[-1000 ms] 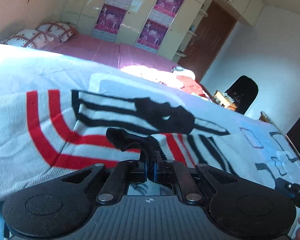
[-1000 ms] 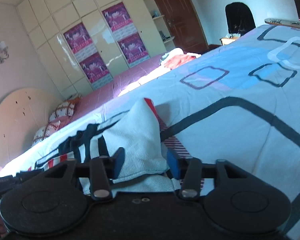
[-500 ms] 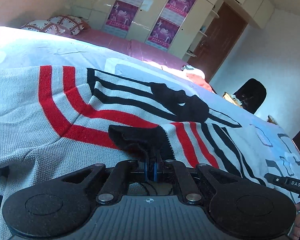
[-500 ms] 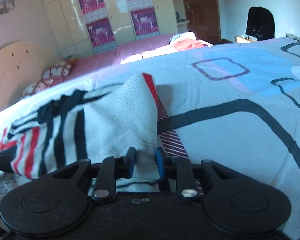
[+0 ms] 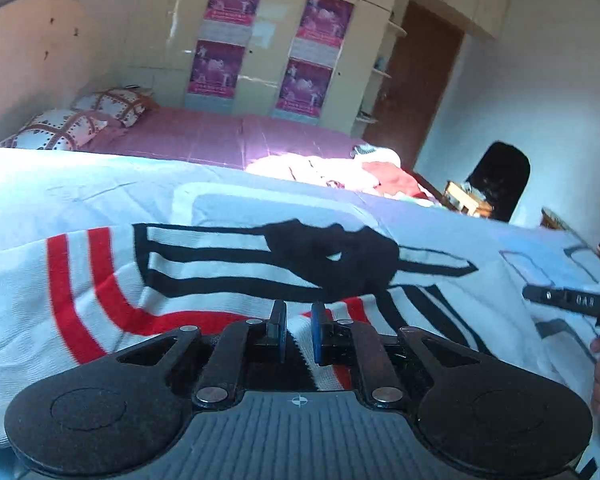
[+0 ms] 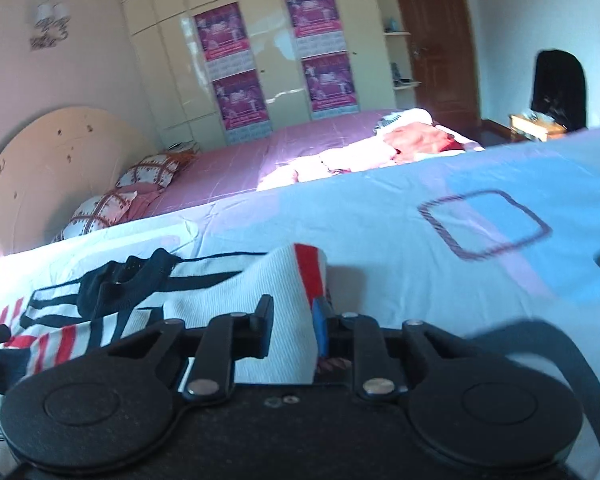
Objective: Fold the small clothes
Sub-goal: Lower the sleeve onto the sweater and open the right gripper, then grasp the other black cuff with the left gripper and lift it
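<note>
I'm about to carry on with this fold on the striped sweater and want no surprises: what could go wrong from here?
1. The left gripper has just been opening and its pads no longer press the striped sweater, so that side may slip out of line.
2. The right gripper pinches a thick fold; pulling alone could drag the sweater askew.
3. The knit may bunch against the bedsheet.
</note>
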### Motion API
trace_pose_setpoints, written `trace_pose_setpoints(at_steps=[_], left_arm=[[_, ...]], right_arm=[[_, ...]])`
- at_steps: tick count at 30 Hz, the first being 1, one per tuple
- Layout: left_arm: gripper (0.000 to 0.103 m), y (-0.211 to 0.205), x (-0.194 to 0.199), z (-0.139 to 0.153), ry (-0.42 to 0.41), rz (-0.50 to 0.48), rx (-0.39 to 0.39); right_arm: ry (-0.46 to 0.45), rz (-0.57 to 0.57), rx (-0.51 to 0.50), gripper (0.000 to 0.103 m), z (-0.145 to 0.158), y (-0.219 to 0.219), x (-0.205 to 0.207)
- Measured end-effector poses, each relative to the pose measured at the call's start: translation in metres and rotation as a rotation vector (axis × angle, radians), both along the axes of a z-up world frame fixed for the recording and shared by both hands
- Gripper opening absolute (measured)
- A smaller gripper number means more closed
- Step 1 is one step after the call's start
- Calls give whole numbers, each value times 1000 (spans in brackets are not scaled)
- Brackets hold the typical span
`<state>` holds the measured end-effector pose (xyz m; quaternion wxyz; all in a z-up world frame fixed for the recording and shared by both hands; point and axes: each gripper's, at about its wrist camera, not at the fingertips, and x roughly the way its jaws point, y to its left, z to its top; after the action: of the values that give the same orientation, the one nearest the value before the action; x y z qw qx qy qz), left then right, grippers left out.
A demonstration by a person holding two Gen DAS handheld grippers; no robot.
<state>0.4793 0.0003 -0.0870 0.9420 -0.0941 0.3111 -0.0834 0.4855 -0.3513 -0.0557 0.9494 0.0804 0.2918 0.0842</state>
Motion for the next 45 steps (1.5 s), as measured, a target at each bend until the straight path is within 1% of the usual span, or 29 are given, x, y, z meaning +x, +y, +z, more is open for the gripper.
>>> trace_pose_setpoints(at_steps=[2, 3, 4, 5, 7, 8, 9, 10, 12, 15, 16, 17, 21, 23, 24, 25, 27, 28, 31, 32, 34, 35, 36, 37, 39, 40, 42, 43, 45], left_arm=[[39, -8, 6, -11, 30, 10, 46], [39, -8, 7, -17, 46, 17, 68], [39, -8, 4, -20, 33, 15, 77], [39, -8, 1, -21, 22, 17, 81], [39, -9, -2, -20, 22, 19, 91], [39, -10, -2, -19, 24, 20, 96], [39, -10, -1, -19, 26, 22, 97], [39, -10, -1, -20, 26, 26, 95], [39, -10, 0, -20, 25, 30, 92], [39, -10, 0, -21, 25, 33, 89], [39, -11, 1, -19, 28, 32, 91], [39, -11, 0, -17, 33, 37, 91], [39, -4, -18, -5, 7, 79, 71], [39, -5, -23, -9, 31, 70, 96], [39, -7, -23, -15, 45, 62, 133], [39, -10, -24, -18, 31, 51, 163], [39, -15, -24, -17, 30, 41, 212], [39, -16, -23, -16, 35, 42, 216], [39, -13, -26, -14, 42, 44, 216], [39, -13, -27, -14, 41, 40, 224], [39, -13, -30, -14, 36, 35, 229], [40, -15, -31, -14, 31, 30, 244], [41, -16, -33, -13, 30, 29, 258], [43, -16, -34, -11, 36, 34, 265], [44, -10, -43, -2, 54, 54, 234], [44, -2, -54, 4, 34, 77, 202], [50, 23, -81, 10, 2, 140, 138], [54, 42, -95, 11, -15, 194, 99], [54, 90, -125, 6, -24, 323, 4]], right_arm=[[25, 54, -9, 19, -7, 4, 18], [48, 63, -47, 13, -13, 8, 26], [75, 53, -88, 11, -20, 9, 34], [62, 42, -95, 10, -24, 4, 36], [77, 18, -95, 3, -21, -1, 41], [71, 4, -104, 4, -18, -1, 41], [62, -4, -90, 10, -16, -3, 42], [59, -3, -64, 12, -15, -6, 44], [89, -17, -87, 17, -21, -8, 54], [112, -31, -69, 20, -24, -16, 63], [118, -33, -80, 20, -20, -15, 61], [109, -36, -83, 16, -15, -15, 56], [66, -22, -26, 13, 4, -22, 18], [48, 17, -4, 14, 9, -21, -5], [54, 37, 0, 17, 8, -19, -15], [67, 58, -9, 16, 5, -15, -22], [140, 83, -90, 18, -15, -3, -30], [100, 72, -94, 19, -17, -3, -39], [102, 27, -97, 17, -5, -3, -51], [75, 21, -86, 17, 2, -4, -59], [44, 69, -73, 16, 7, 2, -75], [94, 95, -112, 20, -1, 9, -75], [131, 114, -173, 21, -13, 16, -75], [111, 112, -208, 21, -13, 21, -79], [119, 89, -237, 21, -3, 29, -81], [85, 80, -219, 22, 5, 29, -87], [39, 66, -163, 25, 17, 26, -101], [43, 58, -149, 25, 20, 25, -105], [65, 45, -137, 25, 21, 26, -112]])
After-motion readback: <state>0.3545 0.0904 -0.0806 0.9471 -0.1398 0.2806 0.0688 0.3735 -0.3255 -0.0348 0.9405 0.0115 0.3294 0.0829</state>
